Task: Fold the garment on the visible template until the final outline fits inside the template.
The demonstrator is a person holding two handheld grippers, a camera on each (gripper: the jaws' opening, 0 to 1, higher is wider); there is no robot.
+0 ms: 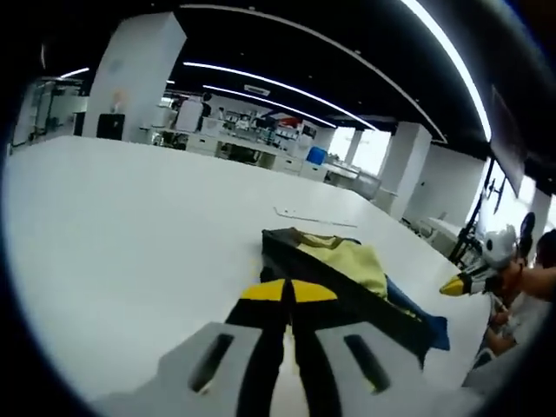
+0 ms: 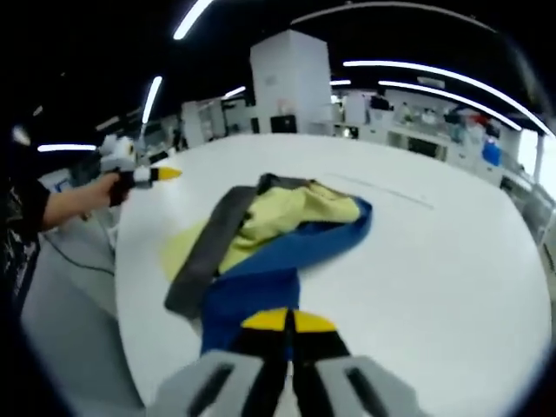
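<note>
Yellow, blue and dark grey fabric marks the garment, lying crumpled on the white table near its edge. In the left gripper view the left gripper hovers before the garment with yellow-tipped jaws pressed together, holding nothing. The right gripper (jaws likewise clenched and empty) sits just at the garment's blue end. A thin line crosses the table beyond the cloth. The left gripper also appears in the right gripper view, held off the table's side by a hand.
</note>
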